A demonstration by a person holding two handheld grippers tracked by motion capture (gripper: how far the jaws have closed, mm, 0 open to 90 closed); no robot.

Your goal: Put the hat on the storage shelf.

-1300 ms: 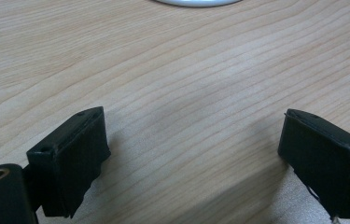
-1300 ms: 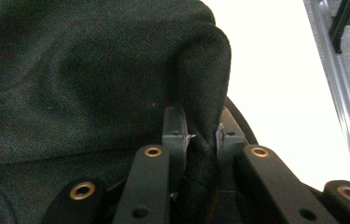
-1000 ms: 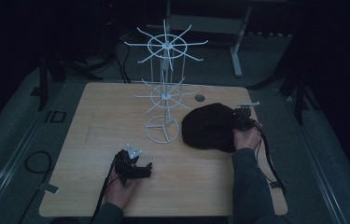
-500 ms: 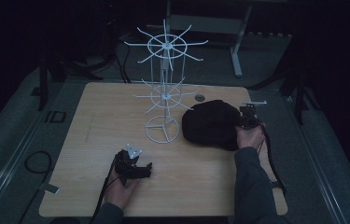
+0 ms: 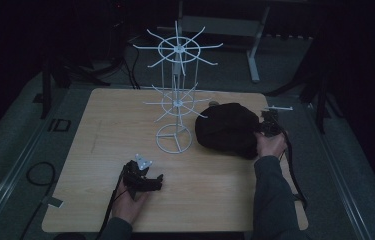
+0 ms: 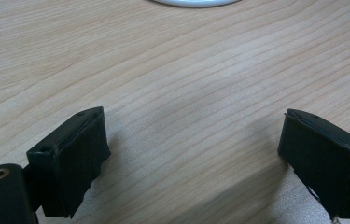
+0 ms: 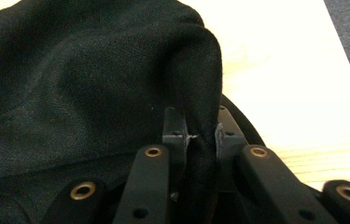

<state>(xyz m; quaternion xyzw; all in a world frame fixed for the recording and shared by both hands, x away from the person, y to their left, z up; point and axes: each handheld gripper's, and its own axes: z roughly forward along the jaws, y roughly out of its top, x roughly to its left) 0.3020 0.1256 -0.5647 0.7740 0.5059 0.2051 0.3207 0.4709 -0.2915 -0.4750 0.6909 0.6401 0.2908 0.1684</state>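
High view, surface: light wood surface (image 5: 100,130) in a pretty dark room, person's sleeves coming in from the near edge.
High view, rack: white wire rack (image 5: 175,100) stands upright around the middle, two tiers of spokes, ring base flat on the wood.
High view, hat: black hat (image 5: 225,127) sits on the surface just to the right of the rack's base, near the far right corner.
High view, right gripper: right gripper (image 5: 265,129) is up against the right edge of the hat, hand right behind it; too dark here to read the jaws.
High view, left gripper: left gripper (image 5: 147,181) rests low near the front edge, well apart from the hat, pointing roughly toward the rack base.
Left gripper view, jaws: jaws stand wide apart with nothing but bare wood between them, so yeah, open. Left gripper (image 6: 191,154) sits right down by the surface.
Left gripper view, rack: a sliver of the rack's white ring base (image 6: 193,2) peeks in at the top edge.
Right gripper view, jaws: right gripper (image 7: 196,135) is clamped tight on a fold of the hat's black fabric (image 7: 93,70), the cloth pinched up between the two pads.
Right gripper view, surface: pale wood (image 7: 294,84) shows past the hat on the right side.
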